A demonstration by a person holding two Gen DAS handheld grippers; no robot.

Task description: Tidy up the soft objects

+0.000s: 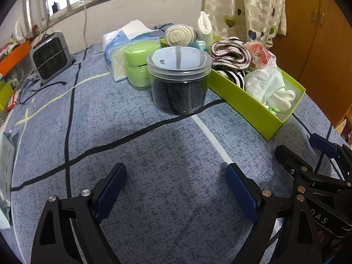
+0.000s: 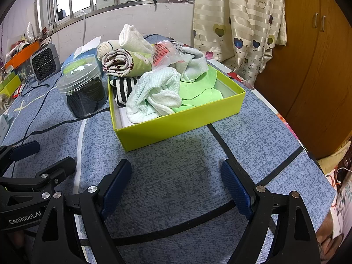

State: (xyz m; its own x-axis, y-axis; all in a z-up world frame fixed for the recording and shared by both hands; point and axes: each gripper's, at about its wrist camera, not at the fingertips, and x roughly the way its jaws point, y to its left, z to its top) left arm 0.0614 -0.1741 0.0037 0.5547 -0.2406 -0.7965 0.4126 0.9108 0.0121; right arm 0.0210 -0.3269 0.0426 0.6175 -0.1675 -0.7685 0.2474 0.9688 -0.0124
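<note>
The soft things, socks and small cloths, sit in a yellow-green box (image 2: 176, 125) on a bed with a blue sheet (image 2: 176, 176). The box is near the right edge of the bed, a little way ahead of both grippers.

Nearest, the right gripper (image 2: 176, 187) hangs over bare sheet with its fingers wide apart and nothing between them. The left gripper (image 1: 176, 189) is just beside it, and its fingers are wide apart and empty too.

Next comes the box. At its front lies a pale mint sock (image 2: 154, 94), all bunched up. It looks light and floppy, so I think it will sag when lifted. A good place to pinch is the thick bunched middle, not a thin edge. Under it are flat green cloths (image 2: 198, 90), thin and harder to grab. A black and white striped sock (image 2: 122, 90) is at the left side.

At the back of the box are rolled cloths (image 2: 118, 62) and a crinkly plastic bag (image 2: 167, 52), which may slip.

Left of the box stands a clear jar (image 1: 179, 81) with dark things inside.
</note>
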